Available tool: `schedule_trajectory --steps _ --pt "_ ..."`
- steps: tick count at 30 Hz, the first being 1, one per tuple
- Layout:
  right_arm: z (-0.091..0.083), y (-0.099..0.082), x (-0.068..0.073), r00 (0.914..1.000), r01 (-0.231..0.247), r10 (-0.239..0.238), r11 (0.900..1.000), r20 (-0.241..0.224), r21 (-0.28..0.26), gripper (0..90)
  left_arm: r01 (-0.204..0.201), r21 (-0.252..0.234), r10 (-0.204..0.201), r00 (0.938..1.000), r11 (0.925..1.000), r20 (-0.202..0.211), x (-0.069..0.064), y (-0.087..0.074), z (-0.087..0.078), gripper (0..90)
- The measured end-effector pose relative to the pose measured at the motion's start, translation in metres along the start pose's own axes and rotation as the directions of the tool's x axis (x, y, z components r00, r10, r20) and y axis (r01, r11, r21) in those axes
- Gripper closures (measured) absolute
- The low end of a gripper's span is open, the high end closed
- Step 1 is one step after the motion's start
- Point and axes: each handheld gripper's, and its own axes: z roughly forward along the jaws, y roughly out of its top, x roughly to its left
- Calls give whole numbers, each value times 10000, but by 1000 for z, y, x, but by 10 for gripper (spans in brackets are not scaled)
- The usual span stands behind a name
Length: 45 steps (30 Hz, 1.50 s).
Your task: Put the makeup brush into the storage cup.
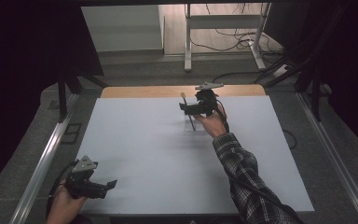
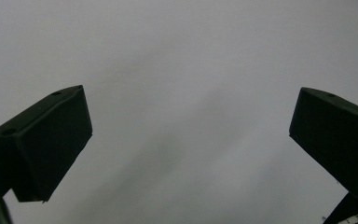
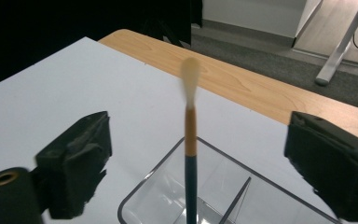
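Two hand-held grippers work over the white tabletop [image 1: 144, 154], and only the right hand-held gripper [image 3: 198, 161] has business: its jaws stand wide apart either side of the brush [image 3: 190, 154], which rises upright from the clear tray [image 3: 168, 196]. Closing squarely on the dark handle looks wisest. Nearer the person than the tray, the left hand-held gripper [image 1: 103, 185] gapes empty.
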Motion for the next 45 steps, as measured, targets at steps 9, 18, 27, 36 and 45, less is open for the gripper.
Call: schedule_trajectory --steps 9,18,27,36,45 --pt "1 0 4 9994 70 -87 9987 341 500 0 -2 -1 2 10000 10000 -3 0 0 0 0" --pt "-5 1 6 9998 146 -155 9970 120 754 0 -9 5 9 10000 10000 -14 0 0 0 0" --pt "-9 2 9 9997 224 -225 9954 4 927 0 -11 -2 11 10000 10000 -26 0 0 0 0" --pt "-12 0 12 9993 363 -356 9936 -86 1074 0 -11 10 11 10000 10000 -32 0 0 0 0" --pt "-19 0 14 9991 406 -385 9927 -201 1139 0 4 6 -4 10000 10000 -36 0 0 0 0"
